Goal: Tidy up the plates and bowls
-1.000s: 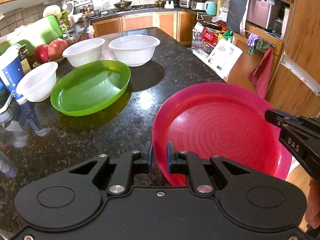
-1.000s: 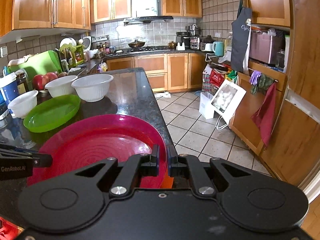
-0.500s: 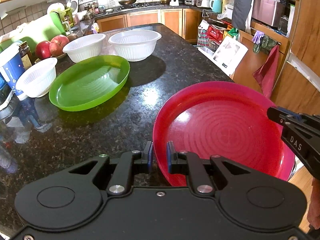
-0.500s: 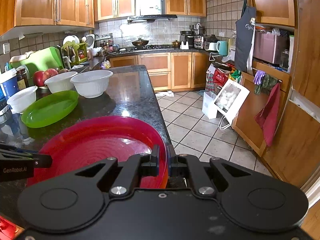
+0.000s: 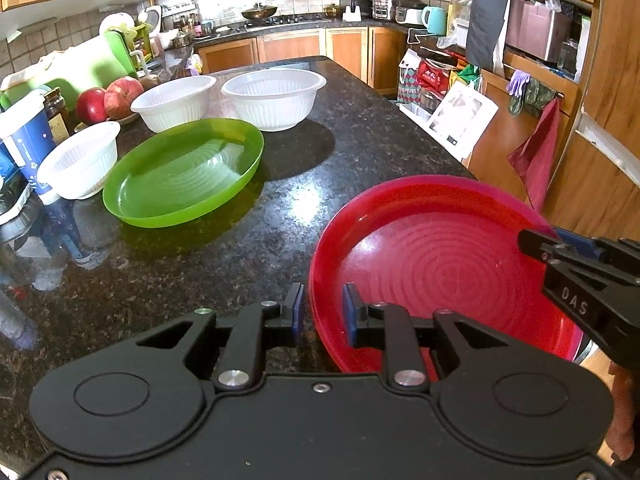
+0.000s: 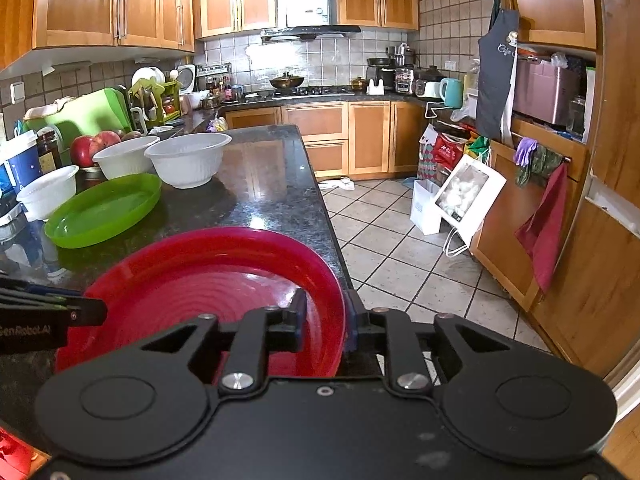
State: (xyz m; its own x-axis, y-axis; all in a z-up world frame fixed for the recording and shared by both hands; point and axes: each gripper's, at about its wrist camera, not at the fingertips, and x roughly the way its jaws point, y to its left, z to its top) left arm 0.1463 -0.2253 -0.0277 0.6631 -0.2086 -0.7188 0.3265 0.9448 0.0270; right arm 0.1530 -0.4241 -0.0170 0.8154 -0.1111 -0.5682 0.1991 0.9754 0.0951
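Note:
A red plate [image 5: 440,260] lies at the near right corner of the black stone counter [image 5: 320,148]; it also shows in the right wrist view [image 6: 208,280]. My left gripper [image 5: 322,314] is open, its fingers on either side of the plate's left rim. My right gripper [image 6: 326,320] is open, its fingers straddling the plate's right rim. A green plate [image 5: 184,172] lies further back, with a small white bowl [image 5: 82,164] to its left and two larger white bowls [image 5: 174,102] [image 5: 274,96] behind it.
Apples [image 5: 108,96], a blue cup [image 5: 26,140] and a green cutting board [image 5: 80,70] stand along the counter's left side. The counter's right edge drops to a tiled floor [image 6: 400,248] with bags and cabinets [image 6: 560,240] beyond.
Both grippers have opened a little around the red plate's rim. The views have risen slightly; the plate has barely moved.

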